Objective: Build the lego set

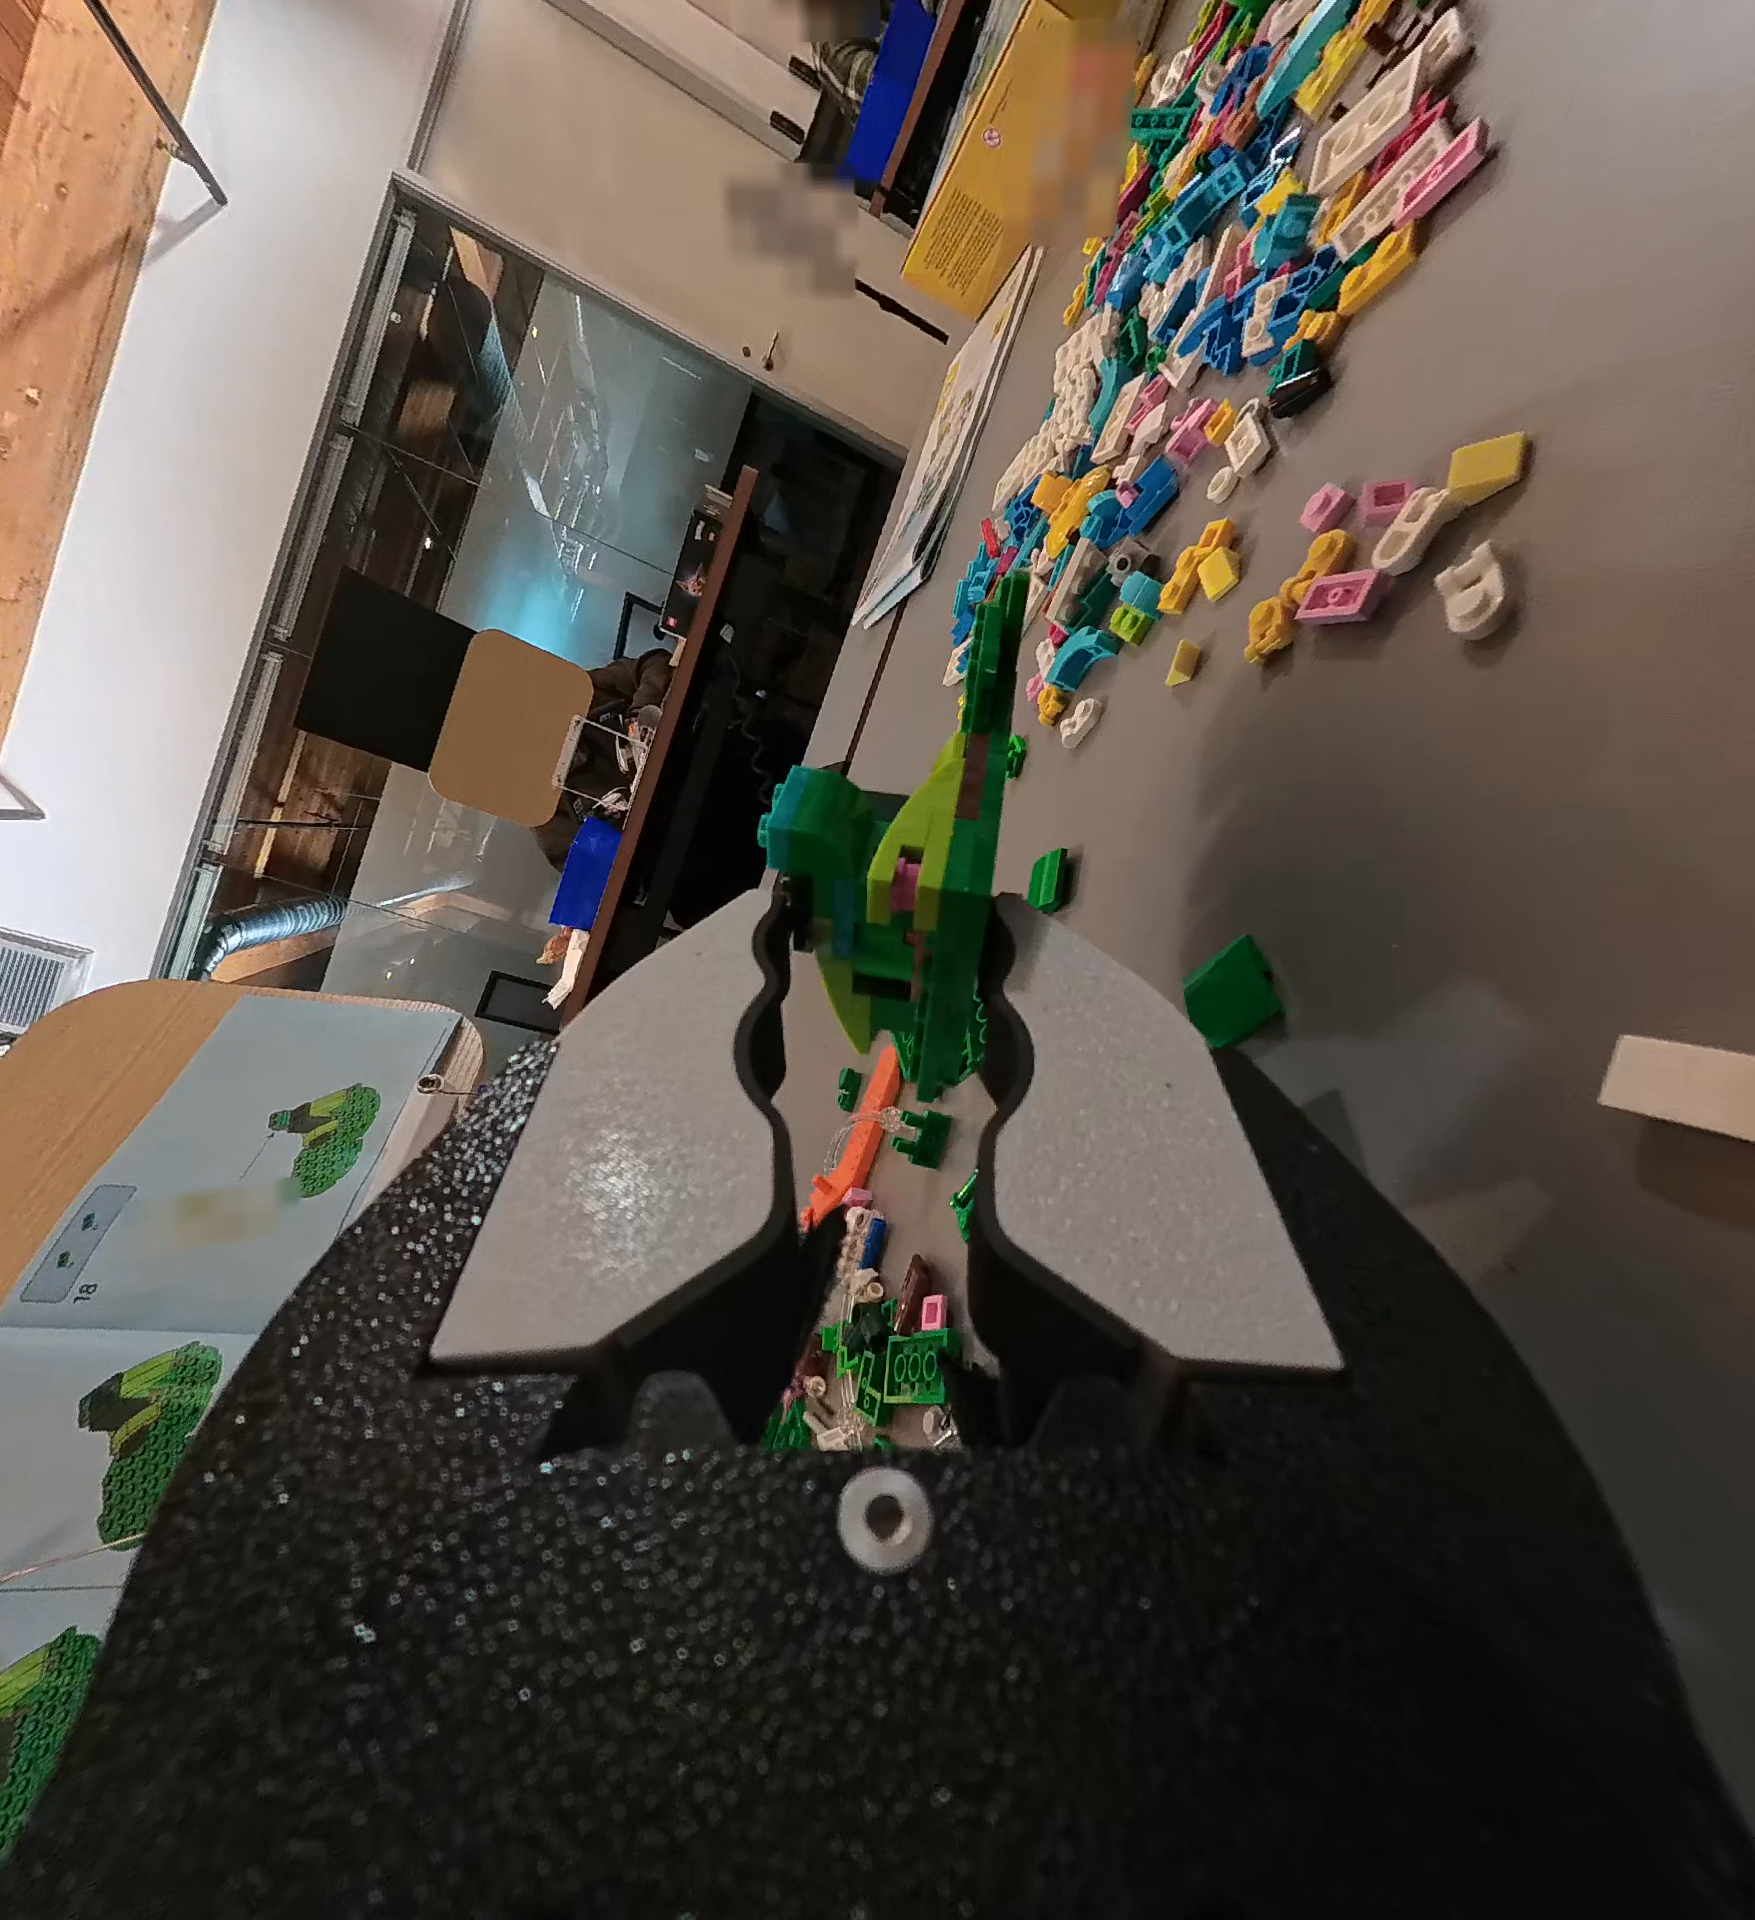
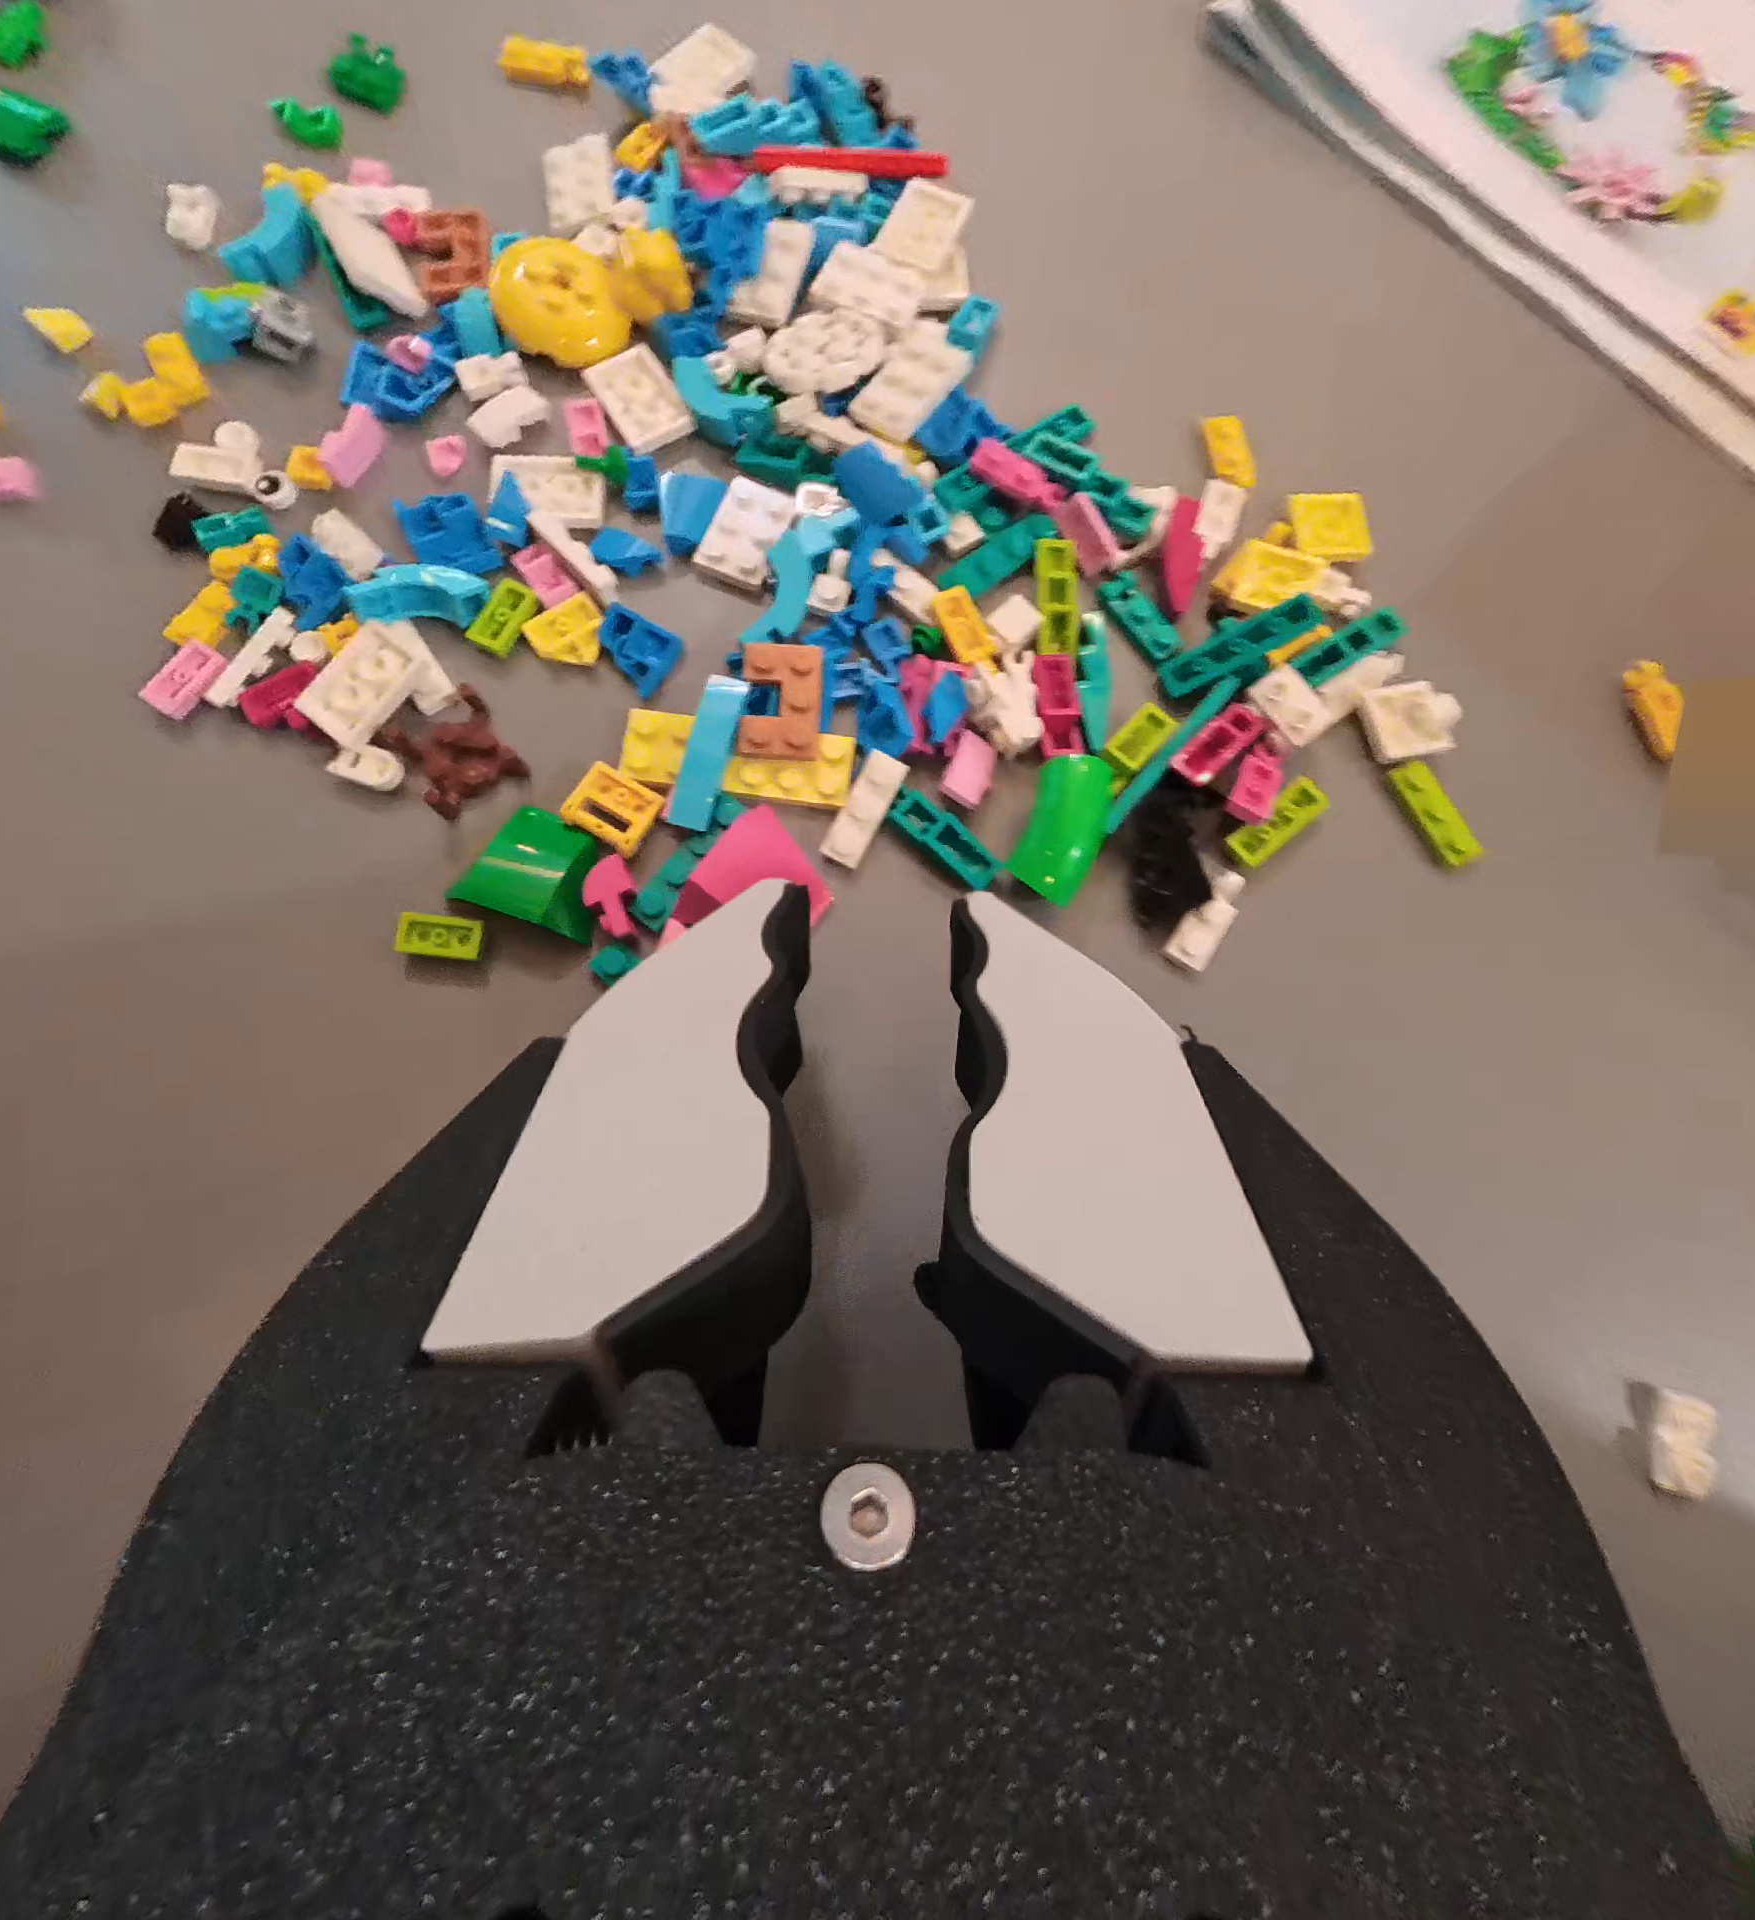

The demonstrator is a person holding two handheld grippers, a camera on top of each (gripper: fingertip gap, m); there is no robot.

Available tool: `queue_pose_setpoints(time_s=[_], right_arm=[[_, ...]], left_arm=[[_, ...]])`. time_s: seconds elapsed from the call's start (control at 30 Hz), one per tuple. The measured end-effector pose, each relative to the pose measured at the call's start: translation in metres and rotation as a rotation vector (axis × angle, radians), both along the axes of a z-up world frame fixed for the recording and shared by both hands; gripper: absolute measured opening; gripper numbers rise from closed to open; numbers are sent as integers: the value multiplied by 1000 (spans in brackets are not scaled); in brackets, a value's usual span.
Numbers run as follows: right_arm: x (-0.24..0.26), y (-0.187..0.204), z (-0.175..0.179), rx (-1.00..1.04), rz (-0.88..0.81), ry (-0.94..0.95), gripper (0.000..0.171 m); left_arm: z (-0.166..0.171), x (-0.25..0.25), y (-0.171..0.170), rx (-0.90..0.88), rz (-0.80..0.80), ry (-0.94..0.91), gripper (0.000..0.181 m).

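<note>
My left gripper (image 1: 888, 909) is shut on a green lego build (image 1: 920, 831) made of dark and lime green bricks with a teal part and a pink piece. It holds the build just off the grey table (image 1: 1475, 831). A long green strip of the build reaches toward the pile of loose coloured bricks (image 1: 1216, 312). My right gripper (image 2: 878, 899) is open and empty, low over the grey table (image 2: 177, 1091). Its tips are at the near edge of the brick pile (image 2: 748, 468), beside a pink slope (image 2: 748, 852) and a green curved brick (image 2: 530, 862).
An open instruction booklet (image 1: 177, 1195) lies at the left. Closed booklets (image 2: 1579, 208) lie at the far right. A yellow box (image 1: 998, 156), an orange brick separator (image 1: 857, 1143), small green pieces (image 1: 894, 1361), a green tile (image 1: 1231, 987) and a white block (image 1: 1720, 1107) are around.
</note>
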State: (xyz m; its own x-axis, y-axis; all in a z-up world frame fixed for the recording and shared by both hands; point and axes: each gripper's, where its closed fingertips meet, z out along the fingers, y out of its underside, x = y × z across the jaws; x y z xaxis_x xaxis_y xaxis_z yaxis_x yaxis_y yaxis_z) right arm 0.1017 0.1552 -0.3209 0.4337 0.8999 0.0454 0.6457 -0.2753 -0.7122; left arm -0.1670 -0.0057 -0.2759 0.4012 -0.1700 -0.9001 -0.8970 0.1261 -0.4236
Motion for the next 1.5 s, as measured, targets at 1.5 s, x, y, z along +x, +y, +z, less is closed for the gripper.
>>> queue_pose_setpoints(time_s=[1.5], right_arm=[[-25, 105, -9, 16, 13, -119, 35]], left_arm=[[-3, 0, 0, -5, 3, 25, 34]])
